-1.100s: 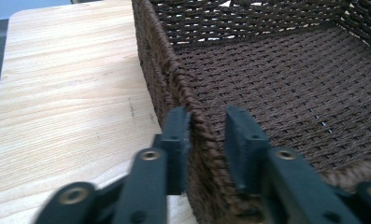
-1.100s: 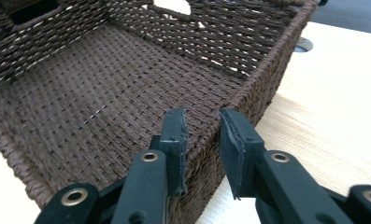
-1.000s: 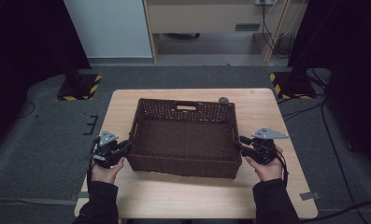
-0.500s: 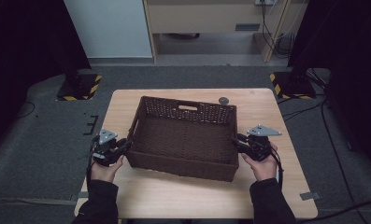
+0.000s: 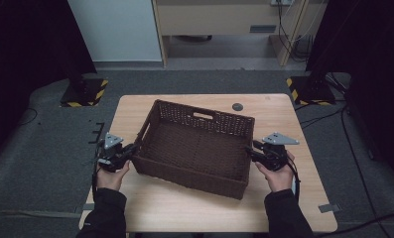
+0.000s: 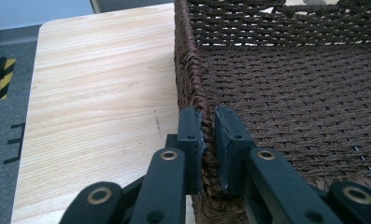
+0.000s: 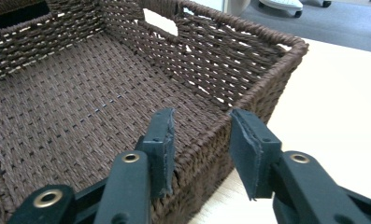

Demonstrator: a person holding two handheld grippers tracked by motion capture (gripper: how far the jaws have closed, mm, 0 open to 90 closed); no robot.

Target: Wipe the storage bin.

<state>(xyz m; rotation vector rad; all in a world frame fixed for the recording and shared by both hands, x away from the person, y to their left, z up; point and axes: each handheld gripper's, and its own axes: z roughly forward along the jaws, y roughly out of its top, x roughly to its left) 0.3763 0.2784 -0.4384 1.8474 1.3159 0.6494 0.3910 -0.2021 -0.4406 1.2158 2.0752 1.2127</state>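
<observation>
A dark brown woven basket (image 5: pixel 161 110) lies empty on the wooden table (image 5: pixel 284 119), turned a little askew. My left gripper (image 5: pixel 134 148) is at its left end. In the left gripper view the gripper (image 6: pixel 207 135) has just closed further, and its pads pinch the basket's rim (image 6: pixel 188 60). My right gripper (image 5: pixel 249 150) is at the right end. In the right gripper view the gripper (image 7: pixel 202 135) straddles the basket's rim (image 7: pixel 267 70); its jaws have just been opening, and the outer pad (image 7: pixel 244 149) stands clear of the wall.
A small dark round thing (image 5: pixel 237 106) lies on the table behind the basket. Bare tabletop runs along the front edge and at the back right. Grey floor surrounds the table, with yellow-black striped bases (image 5: pixel 85 92) at the back corners.
The basket has turned a little clockwise on the table, its right end coming nearer to the front edge. Both hands have stayed at its ends.
</observation>
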